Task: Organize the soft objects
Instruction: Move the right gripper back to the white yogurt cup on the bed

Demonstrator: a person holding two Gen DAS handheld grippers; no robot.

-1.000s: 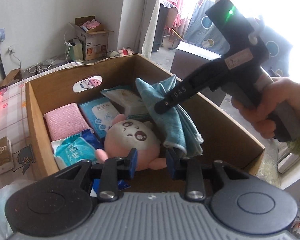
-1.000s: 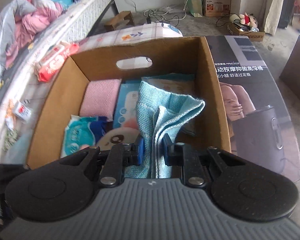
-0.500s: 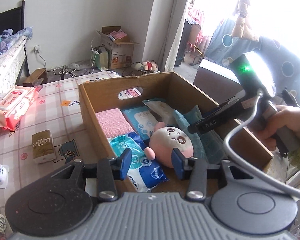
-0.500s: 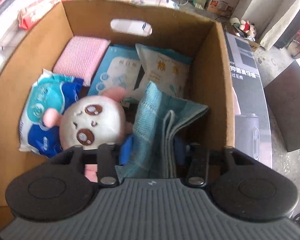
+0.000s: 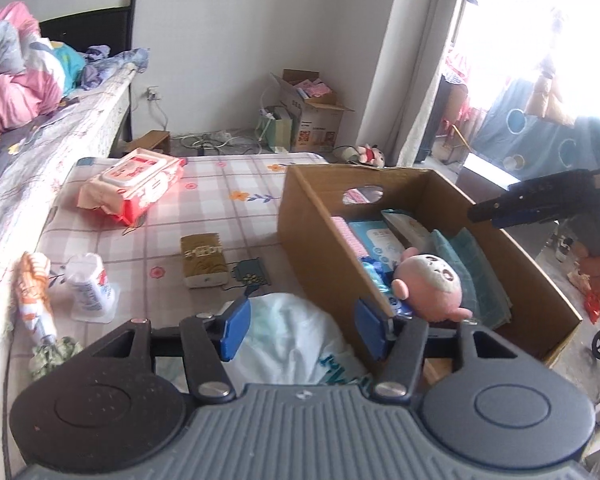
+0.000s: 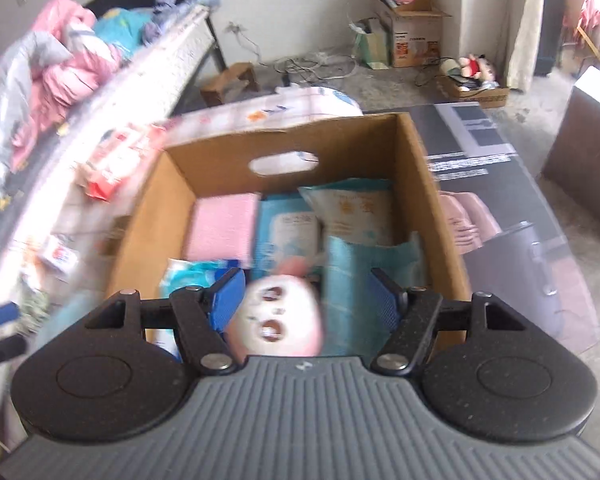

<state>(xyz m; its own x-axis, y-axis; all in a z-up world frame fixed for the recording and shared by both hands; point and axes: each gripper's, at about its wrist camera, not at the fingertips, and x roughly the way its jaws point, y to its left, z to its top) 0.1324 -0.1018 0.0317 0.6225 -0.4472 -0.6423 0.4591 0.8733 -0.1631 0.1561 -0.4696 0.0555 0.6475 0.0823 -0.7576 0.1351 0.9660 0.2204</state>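
A cardboard box (image 5: 300, 216) on the checked table holds a pink plush (image 5: 428, 288), a teal towel (image 5: 476, 268), a pink cloth (image 6: 224, 228) and wipes packs (image 6: 288, 232). My left gripper (image 5: 302, 330) hangs left of the box's near corner, over a white plastic bag (image 5: 296, 352). Its jaws are opening and the pads press on nothing. My right gripper (image 6: 306, 294) hovers above the box, over the plush (image 6: 278, 316) and the towel (image 6: 364, 276). Its jaws are opening too, with nothing gripped. In the left wrist view the right gripper (image 5: 484, 212) reaches in from the right.
On the table left of the box lie a red wipes pack (image 5: 136, 184), a tan tissue pack (image 5: 202, 260), a small white packet (image 5: 88, 284) and an orange patterned item (image 5: 34, 292). A bed (image 5: 20, 92) runs along the left. A dark printed carton (image 6: 500, 200) lies right of the box.
The right gripper let go of the teal towel, which now lies in the box, and rose. The left gripper drew back and left from the box, its jaws widening.
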